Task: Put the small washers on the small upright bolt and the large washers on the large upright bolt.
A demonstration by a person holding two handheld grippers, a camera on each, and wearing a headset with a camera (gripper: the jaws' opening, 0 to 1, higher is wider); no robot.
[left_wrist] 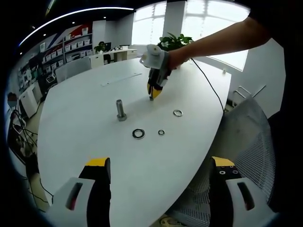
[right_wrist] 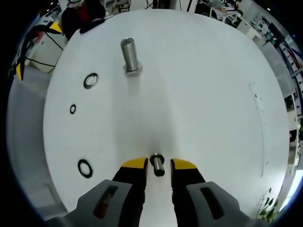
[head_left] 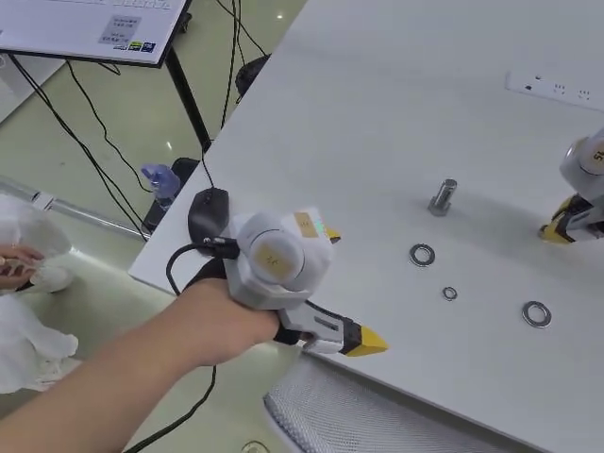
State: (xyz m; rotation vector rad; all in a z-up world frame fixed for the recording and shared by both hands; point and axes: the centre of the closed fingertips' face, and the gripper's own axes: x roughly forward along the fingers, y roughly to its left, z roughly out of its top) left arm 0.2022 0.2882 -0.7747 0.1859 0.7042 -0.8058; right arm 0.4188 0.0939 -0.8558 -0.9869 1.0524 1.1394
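Likely step: standing small bolt on table. Right hand-held gripper has jaws narrow, flanking it; cannot tell if gripping. Left hand-held gripper wide open, empty. Large bolt upright; washers loose nearby. Next: clear bolt, fetch small washer.

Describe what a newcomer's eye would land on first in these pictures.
A large bolt stands upright on the white table, with three washers lying loose beside it. The right tongs sit either side of a small bolt. The left tongs hang wide open over the table's near edge.
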